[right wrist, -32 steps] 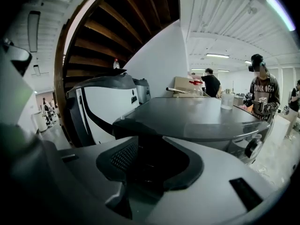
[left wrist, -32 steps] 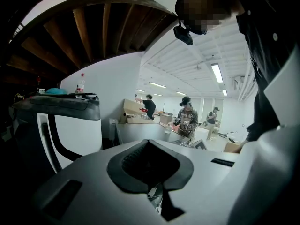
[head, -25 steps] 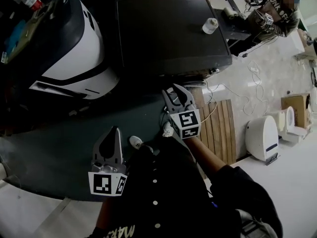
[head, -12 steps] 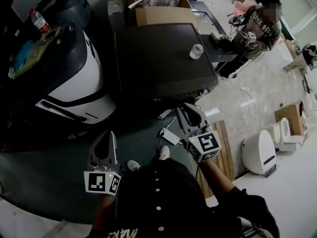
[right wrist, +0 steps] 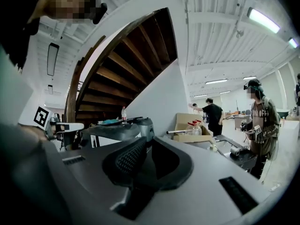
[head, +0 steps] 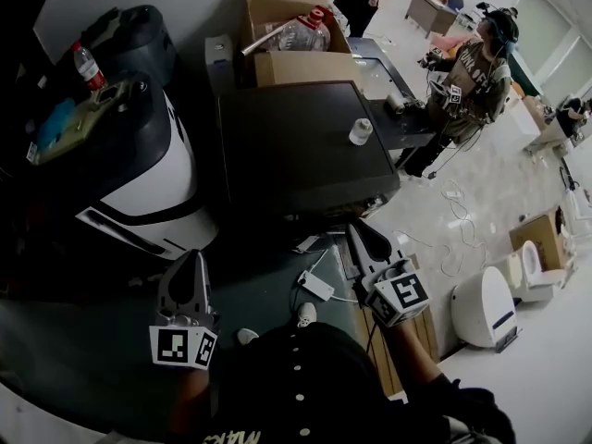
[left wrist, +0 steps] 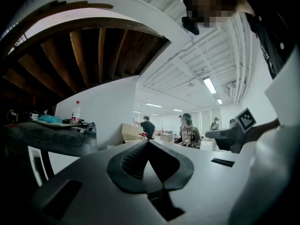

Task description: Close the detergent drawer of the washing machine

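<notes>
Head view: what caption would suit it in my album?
Facing a black washing machine: left gripper shut, right gripper with jaws just closed on nothing.

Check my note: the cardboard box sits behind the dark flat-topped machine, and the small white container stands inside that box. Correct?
No. The head view shows the small white container on top of the dark flat-topped machine, not inside the cardboard box, which does sit behind it.

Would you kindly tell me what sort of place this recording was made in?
Probably an open test hall or lab, not a home: a dark appliance stands beside cardboard boxes, another person in a headset works nearby, and strip lights line the ceiling.
</notes>
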